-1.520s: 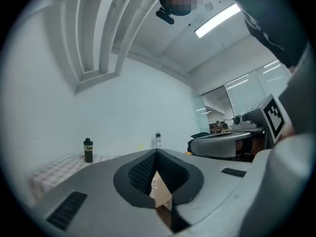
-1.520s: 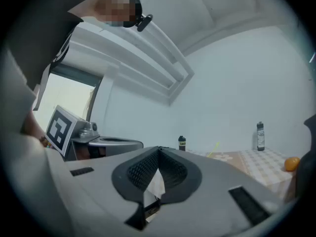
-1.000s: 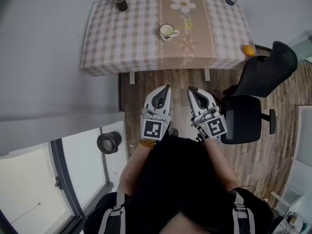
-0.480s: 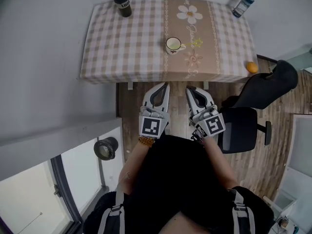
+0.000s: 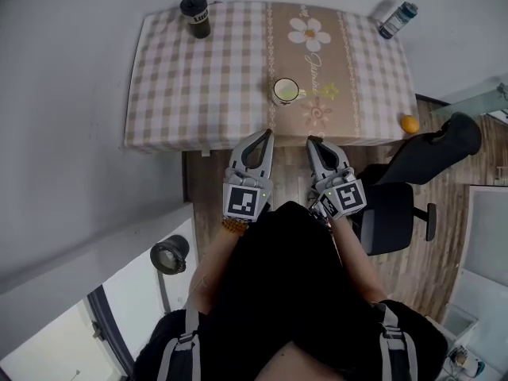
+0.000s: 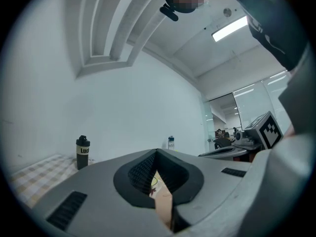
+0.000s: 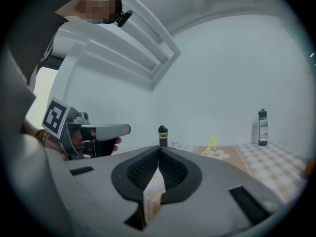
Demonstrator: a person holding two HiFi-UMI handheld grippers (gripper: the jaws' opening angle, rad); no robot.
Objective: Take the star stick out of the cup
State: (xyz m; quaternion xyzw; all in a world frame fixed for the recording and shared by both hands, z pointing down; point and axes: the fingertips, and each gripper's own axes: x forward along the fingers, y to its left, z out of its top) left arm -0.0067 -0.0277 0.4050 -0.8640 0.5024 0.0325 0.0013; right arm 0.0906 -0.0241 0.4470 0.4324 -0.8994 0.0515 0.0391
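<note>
Both my claws, left gripper (image 5: 267, 136) and right gripper (image 5: 313, 144), are pressed together and empty; the star stick (image 7: 212, 143) leans rightward from the cup (image 5: 283, 91) ahead on the table (image 5: 182, 78), nearer my right.

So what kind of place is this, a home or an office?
Most likely an office or lab room: a black swivel chair stands beside the cloth-covered table, and the left gripper view shows glass partitions and a strip ceiling light.

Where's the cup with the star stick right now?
In the head view, the cup sits on the brown floral runner, toward the table's near edge.
</note>
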